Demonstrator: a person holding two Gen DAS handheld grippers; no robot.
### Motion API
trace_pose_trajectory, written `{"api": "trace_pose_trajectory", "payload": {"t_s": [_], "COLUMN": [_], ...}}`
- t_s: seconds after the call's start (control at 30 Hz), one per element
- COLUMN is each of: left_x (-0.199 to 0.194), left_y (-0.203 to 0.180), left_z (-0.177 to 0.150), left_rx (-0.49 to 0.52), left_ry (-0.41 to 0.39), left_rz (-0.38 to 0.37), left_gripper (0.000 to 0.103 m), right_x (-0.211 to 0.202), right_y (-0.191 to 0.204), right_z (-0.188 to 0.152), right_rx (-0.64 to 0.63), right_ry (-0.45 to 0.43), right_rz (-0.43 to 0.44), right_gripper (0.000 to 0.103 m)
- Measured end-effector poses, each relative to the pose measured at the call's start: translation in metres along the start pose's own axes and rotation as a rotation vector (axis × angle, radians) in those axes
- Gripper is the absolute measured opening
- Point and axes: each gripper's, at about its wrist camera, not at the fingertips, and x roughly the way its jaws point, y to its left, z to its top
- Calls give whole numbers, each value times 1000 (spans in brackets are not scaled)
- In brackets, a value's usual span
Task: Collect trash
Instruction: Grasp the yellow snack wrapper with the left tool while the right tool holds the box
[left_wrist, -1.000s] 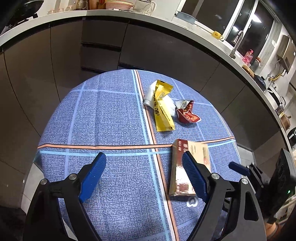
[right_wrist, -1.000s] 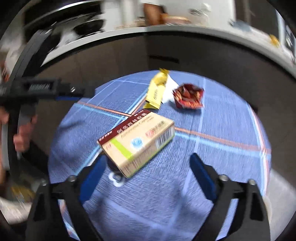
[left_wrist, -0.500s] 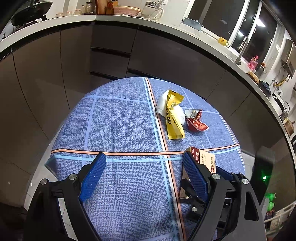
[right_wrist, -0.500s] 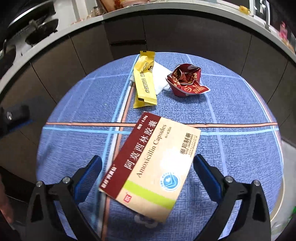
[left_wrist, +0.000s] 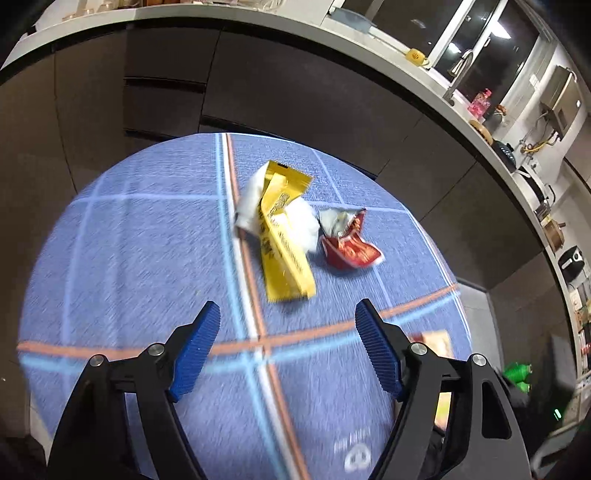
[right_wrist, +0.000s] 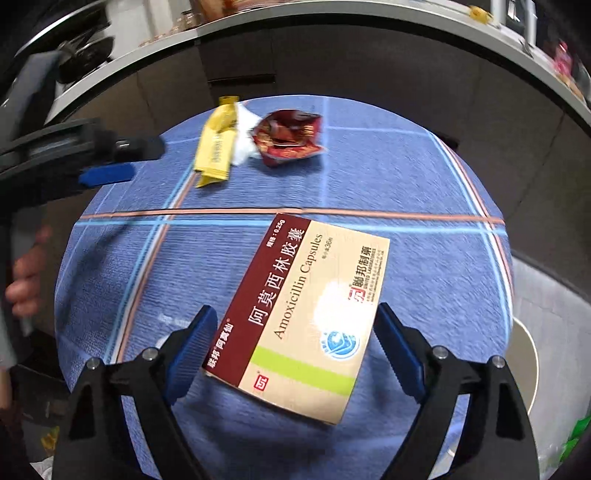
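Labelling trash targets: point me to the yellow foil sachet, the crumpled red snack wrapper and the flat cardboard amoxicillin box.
yellow foil sachet (left_wrist: 284, 240): left wrist view, middle of its printed face.
crumpled red snack wrapper (right_wrist: 288, 138): right wrist view, centre of the crumple.
flat cardboard amoxicillin box (right_wrist: 306, 306): right wrist view, middle of its top face.

Round table (right_wrist: 406, 177), blue plaid cloth: medicine box (right_wrist: 306, 314) near; yellow wrapper (left_wrist: 284, 236), white tissue (left_wrist: 304, 225), red packet (left_wrist: 347, 243) clustered far.
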Motion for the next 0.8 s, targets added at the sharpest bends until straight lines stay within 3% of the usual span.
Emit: {"api": "trace_pose_trajectory", "payload": {"t_s": [0.23,0.37,0.5,0.73,0.8], "left_x": [64,78,80,75,73], "left_y": [-1,-9,-17,-13,-11], "left_z": [28,33,30,22,19], "left_rx": [-58,-23,28,52,49], "left_ry": [75,80,72,67,74], "left_rz": [56,104,152,172,159], "left_gripper": [66,63,43,33,18], "right_x": [-5,-2,2,8,6], "right_y": [-11,-9,-8,-10,-12], "right_z": [-6,-4,-5,-12,-13], "right_rx": [45,61,63,71,77], "right_ry": [7,10,16,27,24], "right_rz": [29,35,28,34,43], "right_gripper": [87,89,89,86,84]}}
